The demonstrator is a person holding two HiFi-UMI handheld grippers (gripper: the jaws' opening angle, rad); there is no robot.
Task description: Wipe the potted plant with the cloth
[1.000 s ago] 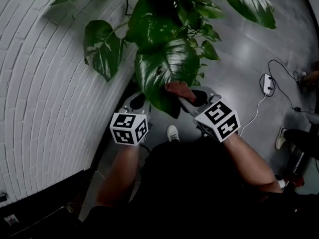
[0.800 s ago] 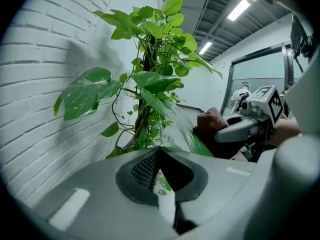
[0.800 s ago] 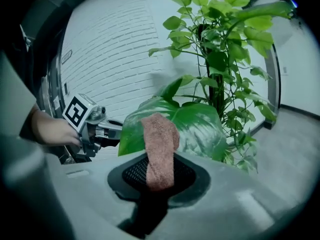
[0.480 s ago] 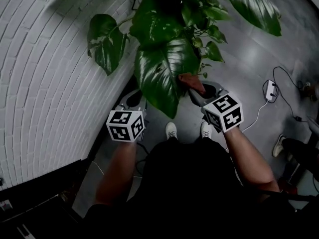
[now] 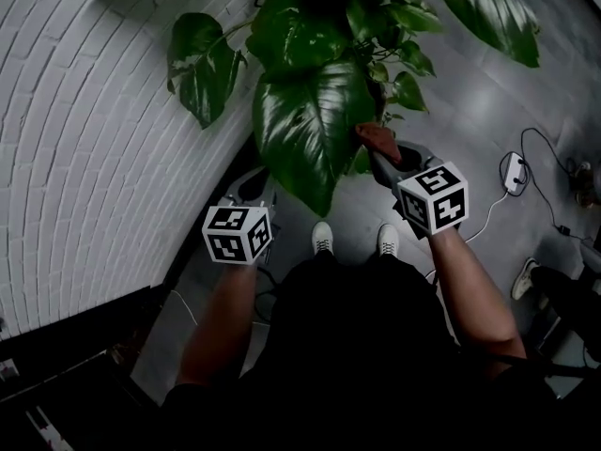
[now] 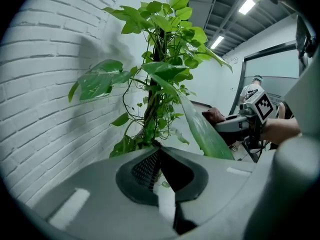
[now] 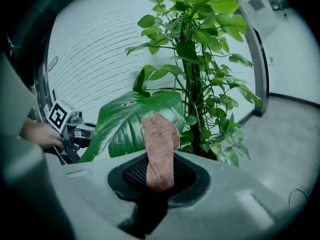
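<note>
Right gripper (image 7: 160, 176) is clamping the brown cloth (image 7: 160, 144), pressing it against the right edge of the potted plant's (image 7: 192, 84) big leaf (image 5: 305, 125). Left gripper (image 6: 157, 156) is hanging closed and empty under that leaf, beside the brick wall (image 5: 84, 130).

The head view is dim and underexposed. A pale sheen lies on the large glossy green leaf (image 5: 305, 125) just ahead of both pairs of jaws. Both gripper views are brighter, ringed by black fisheye corners, and the white brick wall (image 6: 45, 84) bows in them. Long ceiling strip lights (image 6: 247, 5) glare high and to the right of the jaws of the left gripper (image 6: 159, 151). A soft grey leaf shadow (image 6: 92, 46) falls on the wall to their left. The grey housing (image 7: 240, 204) nearest each lens is blurred.
</note>
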